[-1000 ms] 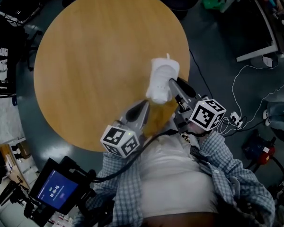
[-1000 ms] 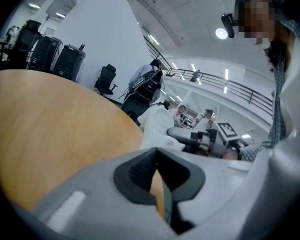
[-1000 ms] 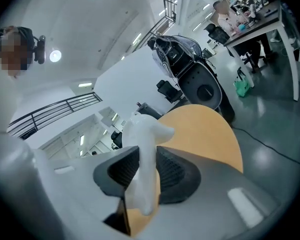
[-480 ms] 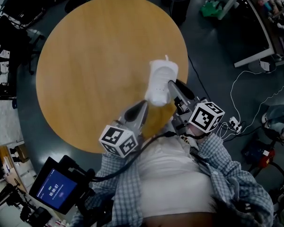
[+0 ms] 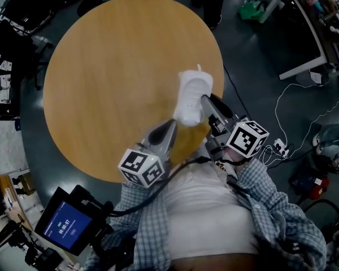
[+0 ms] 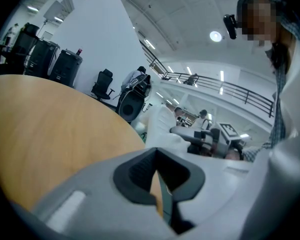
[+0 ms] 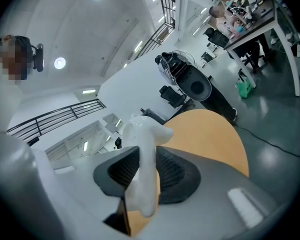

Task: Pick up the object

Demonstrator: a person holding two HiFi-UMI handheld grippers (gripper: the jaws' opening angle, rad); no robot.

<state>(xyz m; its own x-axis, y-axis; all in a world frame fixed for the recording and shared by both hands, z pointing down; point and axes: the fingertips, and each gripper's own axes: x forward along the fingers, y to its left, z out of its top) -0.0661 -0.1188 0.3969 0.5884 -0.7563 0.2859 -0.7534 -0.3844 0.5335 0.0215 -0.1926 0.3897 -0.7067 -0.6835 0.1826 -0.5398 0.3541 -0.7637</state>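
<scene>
The white, soft-looking plastic object (image 5: 192, 96) hangs over the near right part of the round wooden table (image 5: 113, 66). My right gripper (image 5: 203, 105) is shut on its lower right side. In the right gripper view the object (image 7: 146, 149) stands upright between the dark ribbed pads (image 7: 172, 171), its lower end free above the table (image 7: 210, 134). My left gripper (image 5: 170, 126) points at the object from the near side, a short way from it, with its jaws together and nothing in them. In the left gripper view its closed tips (image 6: 157, 176) face the object (image 6: 162, 126).
The table's near edge (image 5: 175, 171) lies just under both grippers. A tablet with a blue screen (image 5: 68, 226) sits at the lower left. Cables and a power strip (image 5: 279, 143) lie on the floor to the right, with a desk (image 5: 311, 38) beyond.
Only the head view has shifted slightly. The object stays in the right gripper's hold and both grippers keep their places.
</scene>
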